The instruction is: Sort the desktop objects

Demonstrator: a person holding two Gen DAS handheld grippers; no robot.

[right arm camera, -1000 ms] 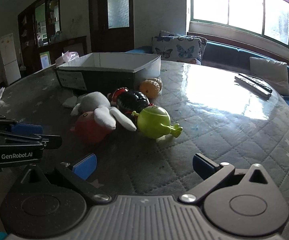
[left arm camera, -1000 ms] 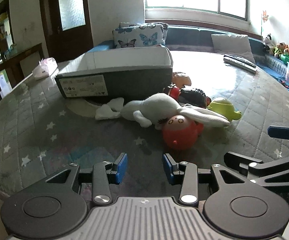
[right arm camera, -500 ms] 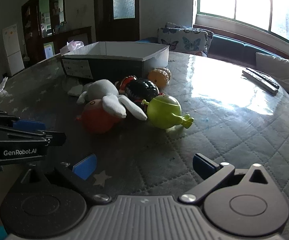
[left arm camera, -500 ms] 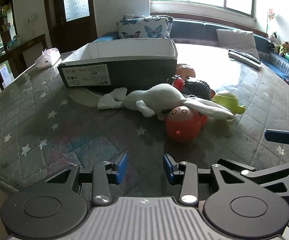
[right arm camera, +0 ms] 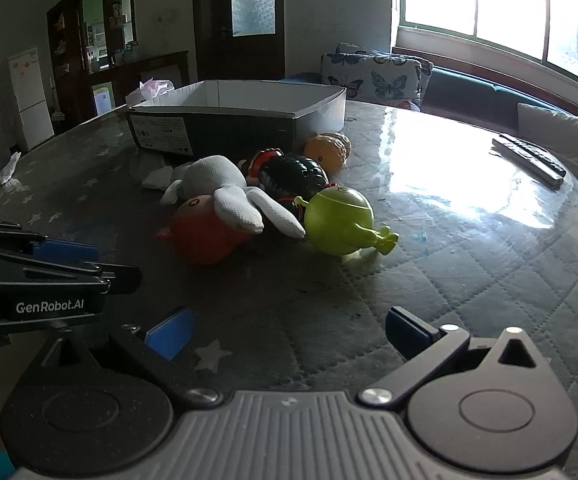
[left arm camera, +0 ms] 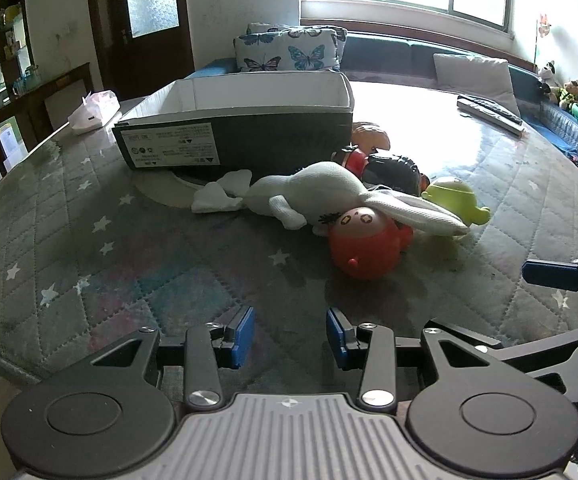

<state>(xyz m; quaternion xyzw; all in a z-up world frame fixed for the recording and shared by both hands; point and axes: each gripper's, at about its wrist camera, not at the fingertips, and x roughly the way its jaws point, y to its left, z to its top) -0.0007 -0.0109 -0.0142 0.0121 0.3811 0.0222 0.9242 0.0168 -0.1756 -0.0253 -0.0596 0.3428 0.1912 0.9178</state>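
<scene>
A heap of toys lies mid-table: a white plush rabbit [left arm camera: 313, 196], a red round toy [left arm camera: 365, 246], a black-and-red toy [left arm camera: 395, 170], a green alien toy [left arm camera: 455, 198] and an orange toy [left arm camera: 369, 134]. Behind them stands an open dark box [left arm camera: 245, 120]. My left gripper [left arm camera: 290, 336] is open and empty, a short way in front of the red toy. My right gripper [right arm camera: 287, 330] is wide open and empty, in front of the green toy [right arm camera: 339, 216]. The rabbit [right arm camera: 225, 188], red toy [right arm camera: 203, 230] and box [right arm camera: 241, 120] also show in the right wrist view.
The quilted star-pattern table cover [left arm camera: 89, 248] runs to a near edge at left. A tissue pack [left arm camera: 93, 110] sits at the far left, remote controls [left arm camera: 489, 114] at the far right. A crumpled tissue [right arm camera: 5, 170] lies left. A sofa with cushions is behind.
Both grippers have risen and moved slightly toward the toys; the toys look closer and lower in view. Neither gripper's opening has changed and nothing was touched.
</scene>
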